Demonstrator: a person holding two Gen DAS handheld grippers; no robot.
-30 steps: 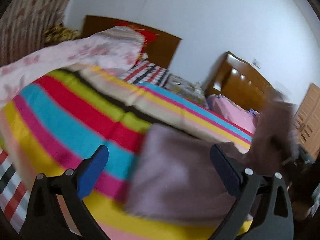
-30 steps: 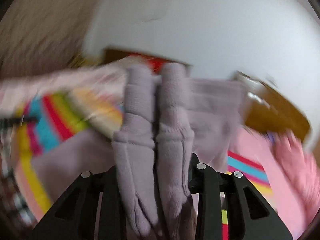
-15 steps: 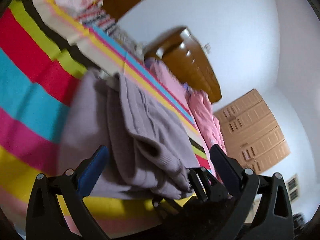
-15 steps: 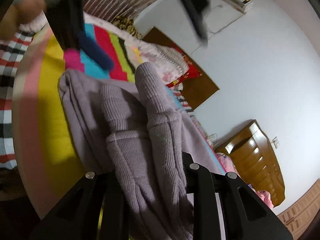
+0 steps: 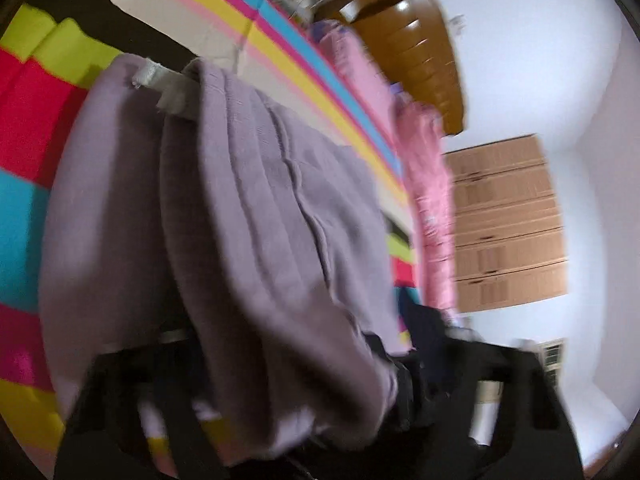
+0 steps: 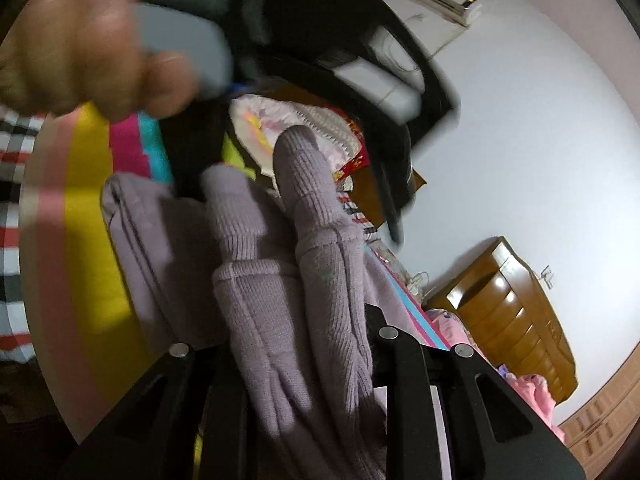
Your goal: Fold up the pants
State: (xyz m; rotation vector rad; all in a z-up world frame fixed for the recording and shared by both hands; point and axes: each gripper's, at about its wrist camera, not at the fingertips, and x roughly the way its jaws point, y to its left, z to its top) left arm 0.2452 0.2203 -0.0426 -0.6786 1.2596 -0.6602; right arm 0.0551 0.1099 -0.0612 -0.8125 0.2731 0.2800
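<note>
Broadly, a bed covered by a striped blanket [image 5: 24,208] in red, cyan, yellow and pink fills the room. On it lie lilac knitted pants [image 5: 248,208], doubled over, their white waistband label toward the headboard side. A brown wooden cabinet [image 5: 416,36] and a pale drawer unit [image 5: 508,220] stand against the white wall beyond a pink cover [image 5: 428,208]. The right gripper [image 6: 304,344] is clamped on the ribbed leg cuffs [image 6: 304,184], which stand up between its black fingers. The left gripper [image 5: 304,364] has just been closing its jaws; folded pants cloth sits between them, but blur hides whether the pads press it. A hand [image 6: 80,52] holding that left tool shows in the right wrist view, just above the cuffs.
</note>
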